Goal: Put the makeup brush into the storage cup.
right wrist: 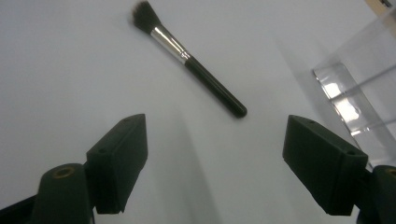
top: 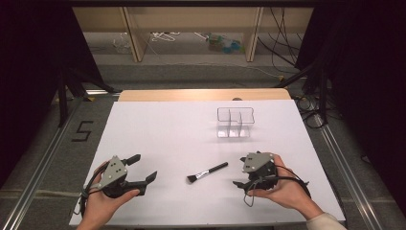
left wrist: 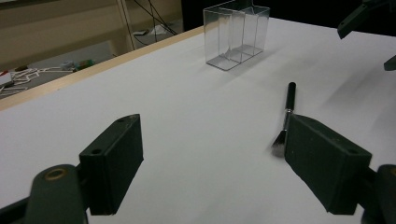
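A makeup brush (top: pixel 207 172) lies flat on the white table (top: pixel 163 129), bristles toward 8 o'clock, handle toward 2. It sits between the grippers: at 3 o'clock from the left gripper (top: pixel 142 167), at 9 o'clock from the right gripper (top: pixel 241 171). Both have jaws spread, grasping nothing. A clear divided organizer (top: pixel 234 122) stands at 1 o'clock from the brush.

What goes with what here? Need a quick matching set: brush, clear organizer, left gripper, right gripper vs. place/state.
Things:
1. makeup brush
2. clear organizer
3. left gripper
4. right gripper

Places/states:
A. upright, far side of the white sheet, empty
B. jaws open, held right of the brush
C. lying flat between the two grippers
D. jaws open, held left of the brush

Pairs: 1-C, 2-A, 3-D, 4-B
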{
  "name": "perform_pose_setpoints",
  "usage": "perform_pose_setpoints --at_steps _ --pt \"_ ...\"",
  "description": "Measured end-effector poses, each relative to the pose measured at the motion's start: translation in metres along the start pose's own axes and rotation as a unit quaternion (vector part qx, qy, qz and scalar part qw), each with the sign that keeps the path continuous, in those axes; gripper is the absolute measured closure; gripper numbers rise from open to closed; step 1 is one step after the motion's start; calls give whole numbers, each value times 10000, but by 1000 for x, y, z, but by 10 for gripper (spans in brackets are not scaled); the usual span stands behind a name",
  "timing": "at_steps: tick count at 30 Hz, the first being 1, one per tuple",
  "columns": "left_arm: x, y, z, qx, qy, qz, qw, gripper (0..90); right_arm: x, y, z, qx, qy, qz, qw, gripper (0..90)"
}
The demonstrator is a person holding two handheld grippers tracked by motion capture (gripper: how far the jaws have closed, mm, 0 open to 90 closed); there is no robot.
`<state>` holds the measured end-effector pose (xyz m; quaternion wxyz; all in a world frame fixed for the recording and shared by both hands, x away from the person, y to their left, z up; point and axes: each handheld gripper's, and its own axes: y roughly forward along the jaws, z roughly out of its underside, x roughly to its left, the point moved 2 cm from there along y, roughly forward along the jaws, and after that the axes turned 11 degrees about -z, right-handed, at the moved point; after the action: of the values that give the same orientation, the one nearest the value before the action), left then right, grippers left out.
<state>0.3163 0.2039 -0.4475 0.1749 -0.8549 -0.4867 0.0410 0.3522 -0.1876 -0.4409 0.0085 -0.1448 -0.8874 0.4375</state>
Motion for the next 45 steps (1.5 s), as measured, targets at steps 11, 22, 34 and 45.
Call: perform_pose_setpoints --at_steps 11,22,34,45 --pt "-2 1 0 4 18 47 10000 200 -3 35 -32 525 -507 -434 9964 245" --pt "-3 2 0 39 -6 51 10000 200 -10 58 -48 848 -661 -633 9922 247" --pt "-3 2 0 13 46 74 10000 201 -20 73 -56 1177 -613 -915 9869 271" --pt "-3 2 1 16 51 89 9999 202 -24 86 -62 1350 -742 -982 9832 278"
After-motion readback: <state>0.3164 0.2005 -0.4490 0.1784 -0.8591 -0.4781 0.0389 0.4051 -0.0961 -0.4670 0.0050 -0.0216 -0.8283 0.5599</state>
